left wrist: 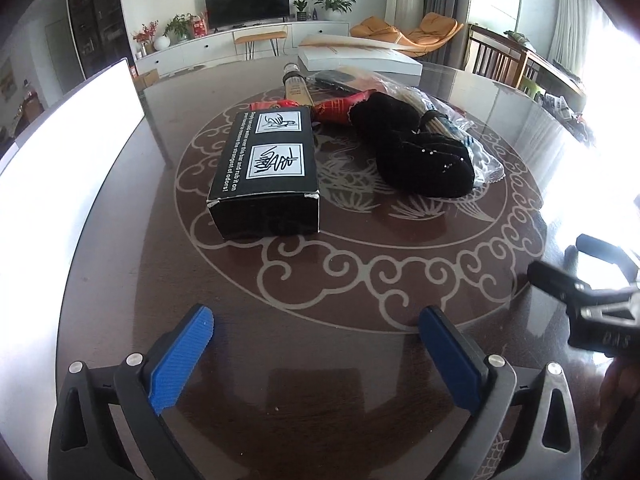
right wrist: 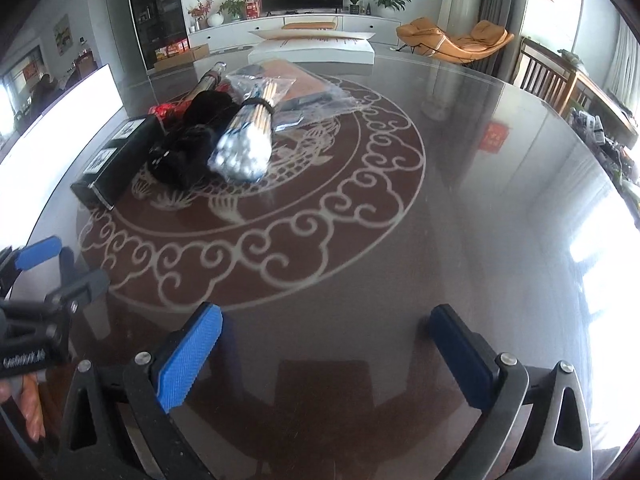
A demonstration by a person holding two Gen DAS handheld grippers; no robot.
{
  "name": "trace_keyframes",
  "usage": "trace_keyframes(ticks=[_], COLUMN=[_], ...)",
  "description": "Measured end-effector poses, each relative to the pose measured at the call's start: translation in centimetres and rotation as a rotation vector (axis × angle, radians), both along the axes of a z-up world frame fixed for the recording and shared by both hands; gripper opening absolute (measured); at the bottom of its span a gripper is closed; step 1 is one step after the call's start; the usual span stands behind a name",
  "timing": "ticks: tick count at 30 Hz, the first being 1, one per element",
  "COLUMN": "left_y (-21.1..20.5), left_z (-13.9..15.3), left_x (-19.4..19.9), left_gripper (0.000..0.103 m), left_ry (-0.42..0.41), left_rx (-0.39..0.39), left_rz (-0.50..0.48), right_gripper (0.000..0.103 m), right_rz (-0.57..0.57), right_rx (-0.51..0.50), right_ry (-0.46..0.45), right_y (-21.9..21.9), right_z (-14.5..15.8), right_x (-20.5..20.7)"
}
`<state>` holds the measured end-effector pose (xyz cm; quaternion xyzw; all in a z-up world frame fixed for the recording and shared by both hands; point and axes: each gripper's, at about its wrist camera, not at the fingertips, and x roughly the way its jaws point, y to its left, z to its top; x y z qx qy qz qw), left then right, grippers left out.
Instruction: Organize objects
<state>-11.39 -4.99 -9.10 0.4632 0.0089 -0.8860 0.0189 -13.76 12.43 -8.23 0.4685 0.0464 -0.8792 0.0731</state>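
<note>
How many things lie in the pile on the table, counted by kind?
Black box: 1
Black cloth bundle: 1
Bundle of sticks in plastic: 1
Red packet: 1
Tube-shaped container: 1
Flat clear bag with contents: 1
White flat box: 1
Total: 7, as far as the views show.

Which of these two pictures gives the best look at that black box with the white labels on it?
The left wrist view. There the black box lies nearly central on the table, its top labels and near end plainly visible. In the right wrist view the box sits off to the left, smaller, seen at an angle, its labels barely readable.
</note>
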Motion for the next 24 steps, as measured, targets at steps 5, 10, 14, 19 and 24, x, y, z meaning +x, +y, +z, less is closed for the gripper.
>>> trace_keyframes(ticks=[5, 10, 14, 19, 24], left_y=[0.0, 0.01, -0.03, -0.03, -0.02], left_z=[-0.03, 0.06, 0.15, 0.13, 0.12], left_x=[-0.04, 0.08, 0.24, 0.2, 0.17], left_gripper=[0.103, 0.103, 0.103, 0.103, 0.103], left_ry=[0.001, 0.002, 0.003, 0.003, 0.003], left_rx=[0.0, -0.002, -0.002, -0.002, -0.002], left_rz=[0.0, 0.004, 0.004, 0.005, 0.005], right_gripper=[0.103, 0.103, 0.103, 0.103, 0.103], right_rz=[0.005, -0.003, -0.004, -0.004, -0.004], right_rx=[-0.004, -0.003, -0.003, -0.003, -0.003], right_ry=[0.023, 0.026, 0.026, 0.026, 0.026], right_y=[0.29, 0.21, 0.13, 0.16, 0.16], right_z=[0.0, -0.04, -0.01, -0.02, -0.03], right_x=[-0.76, -1.05, -1.22, -1.16, -1.16])
